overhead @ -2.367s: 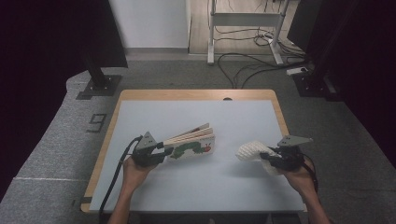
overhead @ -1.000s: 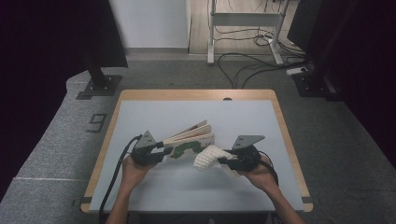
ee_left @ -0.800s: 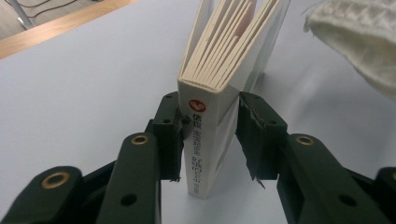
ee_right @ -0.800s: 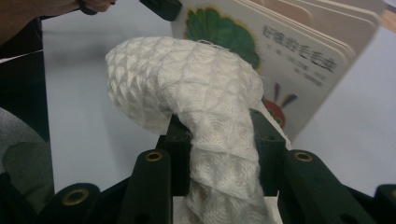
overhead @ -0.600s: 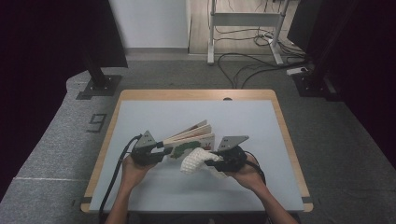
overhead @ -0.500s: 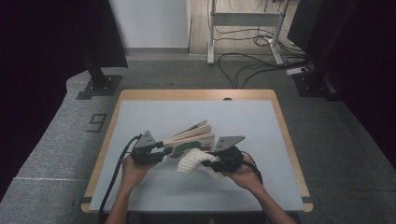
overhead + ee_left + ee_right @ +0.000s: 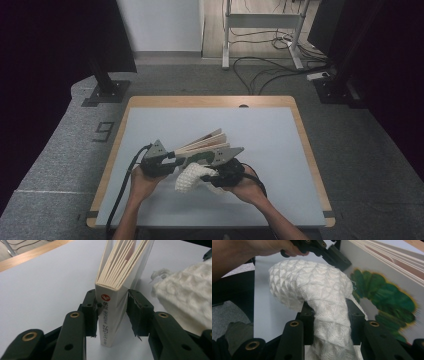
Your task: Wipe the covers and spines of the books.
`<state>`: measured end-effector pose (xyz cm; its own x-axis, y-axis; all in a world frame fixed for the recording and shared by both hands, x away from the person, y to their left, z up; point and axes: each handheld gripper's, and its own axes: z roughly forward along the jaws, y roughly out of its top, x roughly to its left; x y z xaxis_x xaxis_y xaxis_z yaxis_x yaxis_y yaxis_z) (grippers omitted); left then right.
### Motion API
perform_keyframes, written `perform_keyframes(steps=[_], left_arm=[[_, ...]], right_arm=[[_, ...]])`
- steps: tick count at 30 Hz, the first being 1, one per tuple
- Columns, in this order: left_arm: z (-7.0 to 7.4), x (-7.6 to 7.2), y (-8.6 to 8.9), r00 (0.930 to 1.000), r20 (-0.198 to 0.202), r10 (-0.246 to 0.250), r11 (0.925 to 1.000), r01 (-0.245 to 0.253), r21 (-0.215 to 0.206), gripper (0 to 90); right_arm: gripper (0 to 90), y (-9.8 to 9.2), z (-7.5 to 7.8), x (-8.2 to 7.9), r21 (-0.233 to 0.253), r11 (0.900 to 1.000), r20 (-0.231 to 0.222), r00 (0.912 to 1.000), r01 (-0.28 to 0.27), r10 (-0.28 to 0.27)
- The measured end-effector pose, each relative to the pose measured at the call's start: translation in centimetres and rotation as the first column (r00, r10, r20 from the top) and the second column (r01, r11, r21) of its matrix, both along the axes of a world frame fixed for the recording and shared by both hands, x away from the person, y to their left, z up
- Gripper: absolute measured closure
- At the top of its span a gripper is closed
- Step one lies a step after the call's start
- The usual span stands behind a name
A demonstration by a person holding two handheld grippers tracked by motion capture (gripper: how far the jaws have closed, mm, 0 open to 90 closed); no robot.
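A pale grey table point(image 7: 165, 125) with a wooden rim stands on grey carpet, with dark curtains at both sides and cables on the floor beyond. A large 9 point(image 7: 103, 131) is marked on the carpet to its left.

In the high view the cloth point(image 7: 190, 177) covers the lower edge of the book point(image 7: 205, 149), and the grippers' plates hide their jaws. The book's far end runs out of both gripper views.

The book is a thick board book with a white cover, its stiff cream pages fanned apart; a green painted shape shows on the cover in the right gripper view. It is near the table's middle, raised at a slant. The spine carries a red round logo and blue East Asian characters, too blurred to read.

The left gripper point(image 7: 111, 311) pinches the spine. The right gripper point(image 7: 329, 322) pinches the white knitted cloth, held against the cover.
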<state>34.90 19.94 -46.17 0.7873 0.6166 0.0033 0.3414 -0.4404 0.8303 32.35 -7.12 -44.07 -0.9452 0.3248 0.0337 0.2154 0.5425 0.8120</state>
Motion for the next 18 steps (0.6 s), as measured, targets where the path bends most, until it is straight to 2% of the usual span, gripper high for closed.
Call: perform_keyframes(steps=[7,12,18], left_arm=[[0.0,0.1,0.0,1.0,0.0,-0.004,1.0,0.004,-0.002,61.2],[0.0,0.1,0.0,1.0,0.001,-0.005,1.0,0.005,-0.002,61.2],[0.0,0.1,0.0,1.0,0.002,-0.005,1.0,0.005,-0.002,61.1]], right_arm=[[65.4,1.1,-0.7,-0.3,-0.006,1.0,0.007,0.9997,-0.022,0.022],[65.2,1.6,-2.2,-0.3,-0.035,0.999,0.013,0.9997,-0.022,0.023],[64.5,1.8,-4.1,-0.1,-0.042,0.999,-0.005,0.9998,-0.02,0.019]])
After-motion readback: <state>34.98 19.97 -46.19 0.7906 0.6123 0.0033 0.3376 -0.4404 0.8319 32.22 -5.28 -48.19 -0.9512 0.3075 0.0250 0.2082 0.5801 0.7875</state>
